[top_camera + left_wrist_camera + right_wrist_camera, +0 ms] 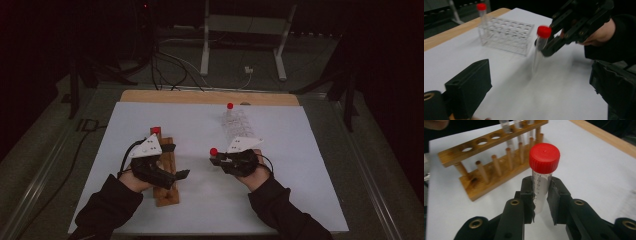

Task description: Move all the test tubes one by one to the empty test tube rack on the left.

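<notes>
**Right gripper view: capped tube in transfer toward the wooden rack**

The right gripper view shows the right gripper [541,202] clenched on a clear graduated tube [539,192] with a red screw cap [544,158]. The jaws press on the tube body just below the cap, and the tube stands roughly upright between them. Beyond it lies the wooden test-tube rack [486,165], with several open holes along its top bar and a few tubes seated at its far end.

In the high view, the right gripper [216,159] holds the tube above the white worktop [280,200], between the wooden rack [167,170] on the left and the clear plastic rack [240,126] behind it. One red-capped tube [230,106] stands in the plastic rack.

The left gripper [175,162] rests over the wooden rack. In the left gripper view its jaws stand released, with nothing between them.

Step in hand, as judged: carrying the tube from the plastic rack to the wooden rack.

Next move requires:
- Align the tube bottom over an open hole.
- Keep the tube vertical while lowering.
- Release only once the tube is seated.
- Steady the rack with the left gripper if needed.
</notes>
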Motion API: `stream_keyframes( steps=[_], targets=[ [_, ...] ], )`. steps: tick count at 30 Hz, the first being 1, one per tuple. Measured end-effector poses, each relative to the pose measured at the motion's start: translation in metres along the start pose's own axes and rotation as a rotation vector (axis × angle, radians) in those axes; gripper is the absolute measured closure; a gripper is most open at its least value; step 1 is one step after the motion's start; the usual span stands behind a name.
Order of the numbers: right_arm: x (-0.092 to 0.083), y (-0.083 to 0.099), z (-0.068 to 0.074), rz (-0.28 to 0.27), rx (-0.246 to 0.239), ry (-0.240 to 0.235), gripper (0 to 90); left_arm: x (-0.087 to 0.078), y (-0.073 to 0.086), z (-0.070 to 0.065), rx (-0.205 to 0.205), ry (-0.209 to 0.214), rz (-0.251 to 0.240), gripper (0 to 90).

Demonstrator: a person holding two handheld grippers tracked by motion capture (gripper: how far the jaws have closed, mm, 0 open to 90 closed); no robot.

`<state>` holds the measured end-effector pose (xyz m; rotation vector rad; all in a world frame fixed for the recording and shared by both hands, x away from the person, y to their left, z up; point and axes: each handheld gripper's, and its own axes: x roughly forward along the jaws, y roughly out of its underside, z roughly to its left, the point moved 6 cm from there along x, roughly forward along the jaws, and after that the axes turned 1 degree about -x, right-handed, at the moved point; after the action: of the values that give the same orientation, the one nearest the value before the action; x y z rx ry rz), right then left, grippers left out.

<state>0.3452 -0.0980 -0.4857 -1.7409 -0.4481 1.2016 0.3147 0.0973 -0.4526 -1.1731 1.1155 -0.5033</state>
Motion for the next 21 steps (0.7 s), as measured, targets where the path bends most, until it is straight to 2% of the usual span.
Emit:
stream_keyframes(
  steps=[4,6,8,9,16,21],
  targets=[
    [0.003,0.003,0.008,0.001,-0.004,-0.021,75.3,0.008,-0.004,-0.006,0.018,0.025,0.008,8.1],
    [0.004,0.004,0.01,0.002,-0.006,-0.028,75.3,0.01,-0.006,-0.009,0.033,0.035,0.003,15.7],
    [0.004,0.003,0.012,0.003,-0.007,-0.033,75.3,0.013,-0.009,-0.011,0.041,0.043,0.005,18.1],
    [0.004,0.003,0.014,0.002,-0.008,-0.036,75.2,0.014,-0.01,-0.011,0.046,0.046,0.004,22.5],
    [0.005,0.0,0.02,0.006,-0.022,-0.048,75.3,0.026,-0.015,-0.013,0.063,0.031,0.014,43.0],
    [0.006,-0.004,0.024,0.005,-0.029,-0.057,75.3,0.037,-0.018,-0.016,0.083,0.027,0.017,51.9]
  ],
)
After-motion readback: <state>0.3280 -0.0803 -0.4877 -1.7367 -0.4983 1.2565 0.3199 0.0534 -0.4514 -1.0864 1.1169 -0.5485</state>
